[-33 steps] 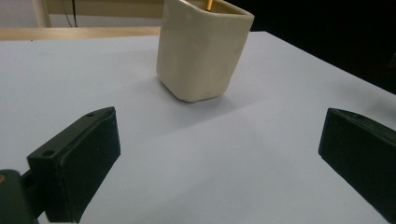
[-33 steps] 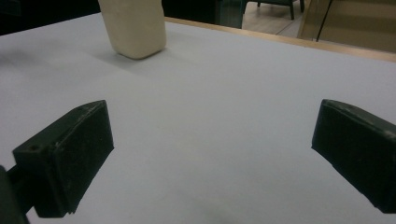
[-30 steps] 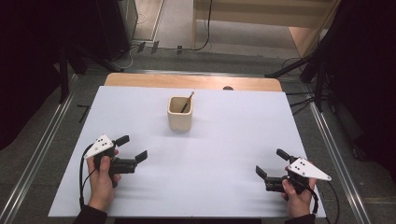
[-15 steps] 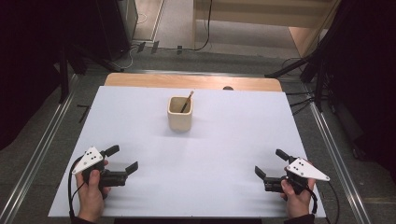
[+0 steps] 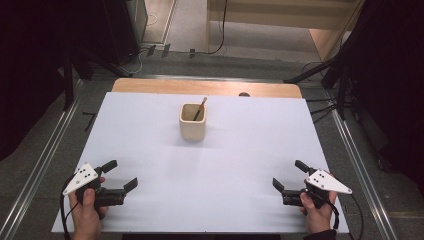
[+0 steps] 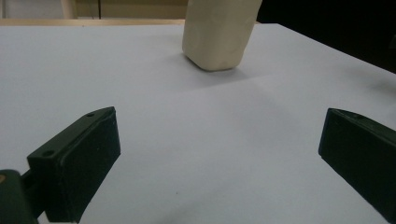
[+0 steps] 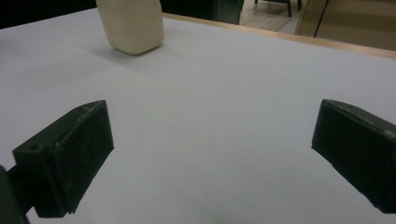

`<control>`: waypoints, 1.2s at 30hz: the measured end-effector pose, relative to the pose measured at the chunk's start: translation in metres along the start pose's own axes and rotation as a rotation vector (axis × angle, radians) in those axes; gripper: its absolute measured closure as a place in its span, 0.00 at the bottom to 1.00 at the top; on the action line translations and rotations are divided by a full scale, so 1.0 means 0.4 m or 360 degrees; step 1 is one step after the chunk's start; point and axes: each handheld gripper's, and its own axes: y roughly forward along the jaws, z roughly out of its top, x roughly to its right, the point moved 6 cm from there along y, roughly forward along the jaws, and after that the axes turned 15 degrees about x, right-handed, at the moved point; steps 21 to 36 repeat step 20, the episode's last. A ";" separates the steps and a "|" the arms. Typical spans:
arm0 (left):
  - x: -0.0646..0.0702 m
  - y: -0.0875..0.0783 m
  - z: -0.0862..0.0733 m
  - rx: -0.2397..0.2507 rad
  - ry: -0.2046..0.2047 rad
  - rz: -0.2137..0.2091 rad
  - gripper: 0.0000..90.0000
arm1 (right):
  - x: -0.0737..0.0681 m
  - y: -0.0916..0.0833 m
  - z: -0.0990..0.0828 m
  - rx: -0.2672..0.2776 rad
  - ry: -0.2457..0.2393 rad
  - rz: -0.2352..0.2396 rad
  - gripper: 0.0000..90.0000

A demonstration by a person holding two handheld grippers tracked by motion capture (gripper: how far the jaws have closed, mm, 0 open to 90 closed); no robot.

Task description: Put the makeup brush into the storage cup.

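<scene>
Cup (image 5: 193, 122) and stick (image 5: 199, 108) stand untouched at the far middle of a white table (image 5: 240, 165), while two hand-held grippers wait at its near edge. At the near left corner, the left gripper (image 5: 121, 174) points up the table with its black jaws spread wide and nothing between them; a hand (image 5: 87, 212) grips its body beneath a grey three-cornered plate (image 5: 80, 178). At the near right, the right gripper (image 5: 289, 175) is likewise spread wide and empty, held in the other hand (image 5: 316, 212) just above the tabletop. Both grippers sit well apart from the cream-coloured cup, which is upright on the white surface, the thin brown stick leaning inside it against the rim. In the left gripper view the cup (image 6: 217, 33) rises beyond the open jaws, ahead and slightly right of centre; in the right gripper view it (image 7: 132, 25) stands far off at upper left. A wooden strip (image 5: 205, 87) runs along the table's far edge.
</scene>
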 end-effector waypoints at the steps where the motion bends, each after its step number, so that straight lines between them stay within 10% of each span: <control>1: -0.005 -0.006 0.000 -0.0001 0.0003 0.0009 0.00 | 0.000 0.000 0.000 0.0000 0.0003 0.0000 0.00; 36: -0.028 -0.041 0.002 0.0013 -0.0007 0.0059 0.00 | 0.003 -0.001 -0.005 -0.0011 0.0008 -0.0014 0.00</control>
